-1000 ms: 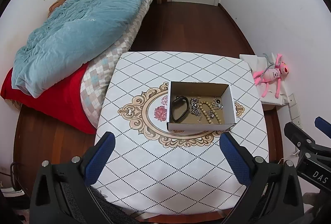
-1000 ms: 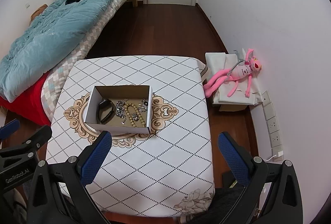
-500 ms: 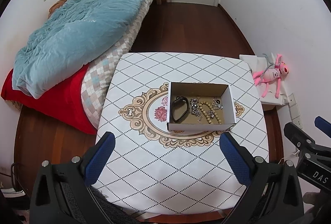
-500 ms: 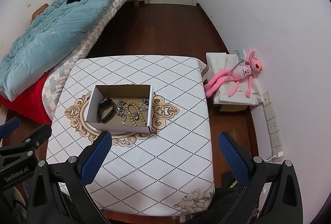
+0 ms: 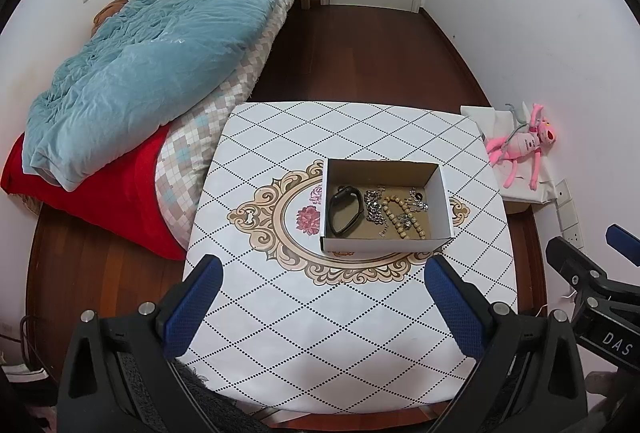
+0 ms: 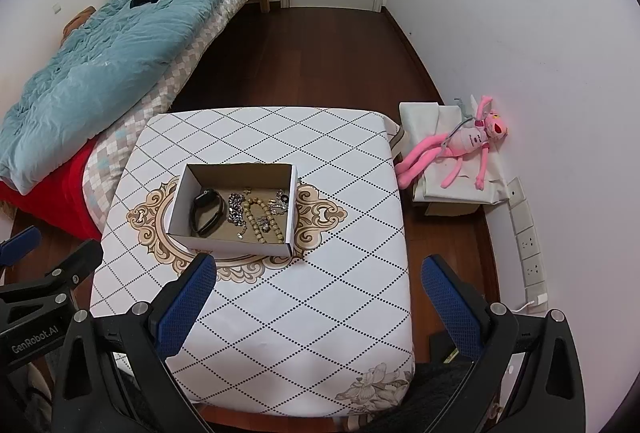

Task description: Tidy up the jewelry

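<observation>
Left tongs (image 5: pixel 322 283) and right tongs (image 6: pixel 318 283) both released, empty, above worktop (image 5: pixel 280 333); open box (image 5: pixel 386 245) holds black band (image 5: pixel 345 209), chains, beads (image 5: pixel 402 219)

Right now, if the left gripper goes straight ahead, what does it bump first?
Probably the bare tablecloth, just short of the box. The left gripper is open and empty; depth is hard to judge.
</observation>
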Available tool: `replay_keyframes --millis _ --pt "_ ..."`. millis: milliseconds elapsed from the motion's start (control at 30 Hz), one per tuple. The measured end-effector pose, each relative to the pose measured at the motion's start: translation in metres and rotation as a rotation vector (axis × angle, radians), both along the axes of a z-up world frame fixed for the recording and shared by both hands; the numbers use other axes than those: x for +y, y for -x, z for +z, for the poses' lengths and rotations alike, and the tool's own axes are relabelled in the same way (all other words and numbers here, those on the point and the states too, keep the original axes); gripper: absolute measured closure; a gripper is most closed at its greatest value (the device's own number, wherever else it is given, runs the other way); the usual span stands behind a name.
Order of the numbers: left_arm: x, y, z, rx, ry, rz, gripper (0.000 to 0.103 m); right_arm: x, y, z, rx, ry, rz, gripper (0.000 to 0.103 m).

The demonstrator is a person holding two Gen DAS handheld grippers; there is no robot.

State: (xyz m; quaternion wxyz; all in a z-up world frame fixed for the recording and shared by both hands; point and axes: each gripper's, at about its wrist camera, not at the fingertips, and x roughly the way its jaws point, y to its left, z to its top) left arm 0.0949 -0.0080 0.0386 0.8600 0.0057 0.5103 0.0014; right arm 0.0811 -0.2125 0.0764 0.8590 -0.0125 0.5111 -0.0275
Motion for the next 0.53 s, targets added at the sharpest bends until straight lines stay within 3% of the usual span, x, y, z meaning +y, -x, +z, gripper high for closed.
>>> replay_keyframes --millis 533 --pt "0.0002 0.0025 0.0022 -0.013 0.008 0.002 0.0 -0.0005 0.0012 -0.0009 0.004 0.002 0.003 0.0"
